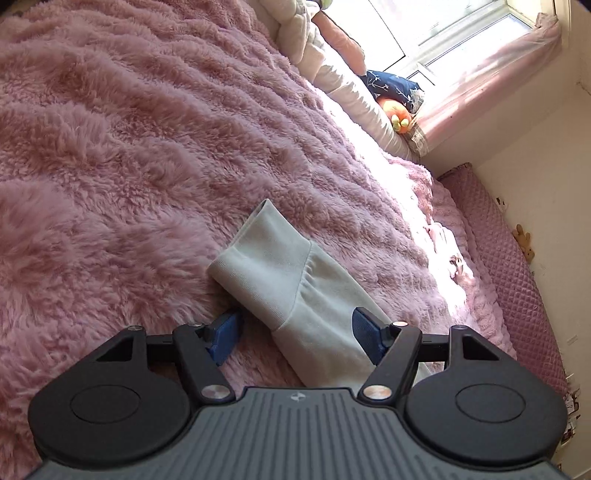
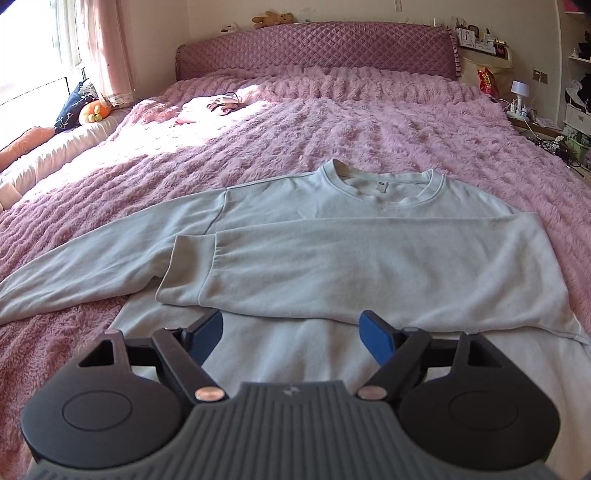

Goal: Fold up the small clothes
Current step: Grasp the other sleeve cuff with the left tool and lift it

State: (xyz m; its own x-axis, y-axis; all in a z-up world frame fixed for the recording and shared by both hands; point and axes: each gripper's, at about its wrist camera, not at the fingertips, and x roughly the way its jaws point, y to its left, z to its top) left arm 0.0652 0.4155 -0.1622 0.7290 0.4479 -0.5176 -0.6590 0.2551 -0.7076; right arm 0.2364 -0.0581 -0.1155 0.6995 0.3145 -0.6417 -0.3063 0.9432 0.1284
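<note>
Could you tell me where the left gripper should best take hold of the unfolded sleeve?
Grip the sleeve at its ribbed cuff, coming in from the sleeve's end. The cuff is thick, lies flat on the pink blanket, and the open left gripper already straddles the sleeve just behind it.

This is a bedroom in a home. A wide bed is covered by a fluffy pink blanket (image 2: 369,122) and backed by a quilted mauve headboard (image 2: 317,51) with a teddy bear (image 2: 273,17) sitting on top. A sunlit window (image 1: 454,29) with a pink curtain (image 2: 107,48) stands beside the bed, with a navy cushion (image 2: 72,105) and an orange plush toy (image 2: 94,110) below it. A cluttered bedside shelf holds a small white lamp (image 2: 521,90).
</note>
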